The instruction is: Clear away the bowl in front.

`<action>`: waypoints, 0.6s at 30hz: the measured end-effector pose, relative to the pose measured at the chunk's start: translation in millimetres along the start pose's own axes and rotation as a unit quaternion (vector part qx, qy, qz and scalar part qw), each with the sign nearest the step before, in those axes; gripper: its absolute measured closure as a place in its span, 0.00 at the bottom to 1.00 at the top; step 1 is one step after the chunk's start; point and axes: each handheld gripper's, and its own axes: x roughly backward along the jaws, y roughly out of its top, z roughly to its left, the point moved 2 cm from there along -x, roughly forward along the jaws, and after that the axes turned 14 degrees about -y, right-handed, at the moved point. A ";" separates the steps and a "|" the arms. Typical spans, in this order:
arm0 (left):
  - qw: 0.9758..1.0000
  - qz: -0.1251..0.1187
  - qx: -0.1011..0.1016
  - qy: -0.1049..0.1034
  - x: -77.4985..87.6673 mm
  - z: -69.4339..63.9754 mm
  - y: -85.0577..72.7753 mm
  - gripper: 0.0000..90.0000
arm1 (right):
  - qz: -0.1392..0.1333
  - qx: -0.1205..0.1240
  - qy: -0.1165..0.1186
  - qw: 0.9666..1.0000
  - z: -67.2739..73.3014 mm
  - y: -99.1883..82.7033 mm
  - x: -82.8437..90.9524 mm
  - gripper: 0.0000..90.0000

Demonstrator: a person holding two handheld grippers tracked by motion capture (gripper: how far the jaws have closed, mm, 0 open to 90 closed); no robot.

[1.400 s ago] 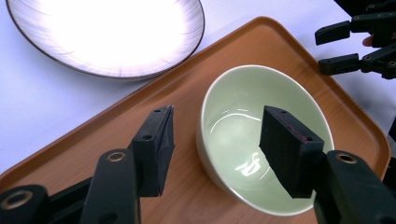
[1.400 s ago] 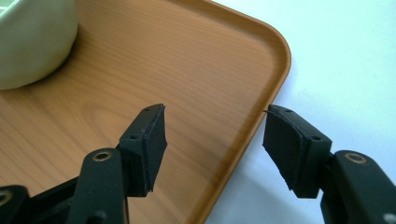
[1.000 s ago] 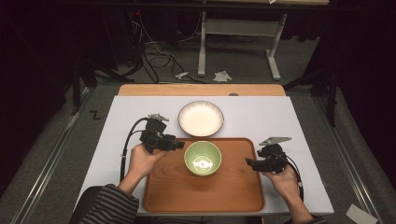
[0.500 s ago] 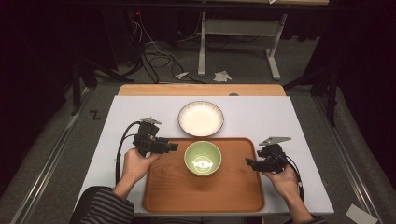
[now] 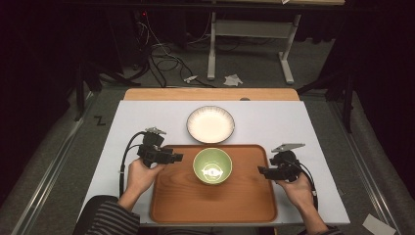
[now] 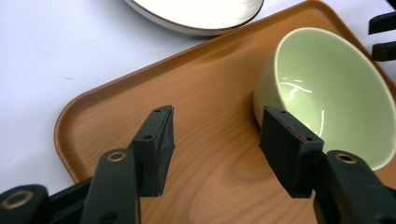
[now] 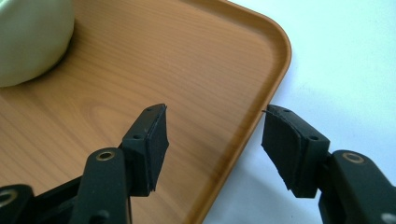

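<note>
I see a pale green bowl (image 5: 212, 165) standing upright, mouth up, on the wooden tray (image 5: 195, 205), near the middle of the tray's far edge. It is round, so it has no long axis; its glossy inside carries a white mark at the bottom. Beyond the tray a white plate (image 5: 210, 124) with a dark rim lies on the white surface (image 5: 274, 122). My left claw (image 6: 215, 135) is released, jaws spread over the tray's left end, one jaw just beside the bowl's wall. My right claw (image 7: 212, 135) is released too, its jaws straddling the tray's right edge.
</note>
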 end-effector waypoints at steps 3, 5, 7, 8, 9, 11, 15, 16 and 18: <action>1.000 0.001 0.001 0.004 -1.8 2.0 -2.8 0.50 | 0.002 -0.001 0.001 1.000 0.3 -0.2 0.2 0.47; 1.000 0.001 0.002 0.006 -3.3 2.9 -4.7 0.50 | 0.003 -0.001 0.001 1.000 0.4 -0.4 0.3 0.47; 1.000 0.005 0.000 0.008 -5.2 3.6 -6.0 0.50 | 0.001 -0.001 0.001 1.000 0.4 -0.6 0.0 0.47; 1.000 0.006 0.001 0.009 -5.7 3.8 -6.3 0.50 | 0.001 0.000 0.001 1.000 0.5 -0.7 -0.1 0.47; 1.000 0.005 0.002 0.009 -6.3 4.1 -6.9 0.50 | 0.001 0.000 0.000 1.000 0.5 -0.7 -0.1 0.47; 1.000 0.008 0.004 0.009 -8.2 5.5 -8.5 0.50 | 0.001 0.001 0.001 1.000 0.8 -0.8 -0.1 0.47; 1.000 0.010 0.006 0.014 -11.5 8.0 -11.2 0.50 | 0.000 0.000 0.002 1.000 0.9 -0.9 0.5 0.46; 1.000 0.009 0.004 0.018 -12.5 8.3 -11.7 0.50 | 0.001 0.000 0.002 1.000 1.0 -0.9 0.6 0.46; 1.000 0.009 0.005 0.018 -14.4 8.8 -12.6 0.49 | -0.001 0.003 0.003 1.000 1.1 -0.9 0.7 0.46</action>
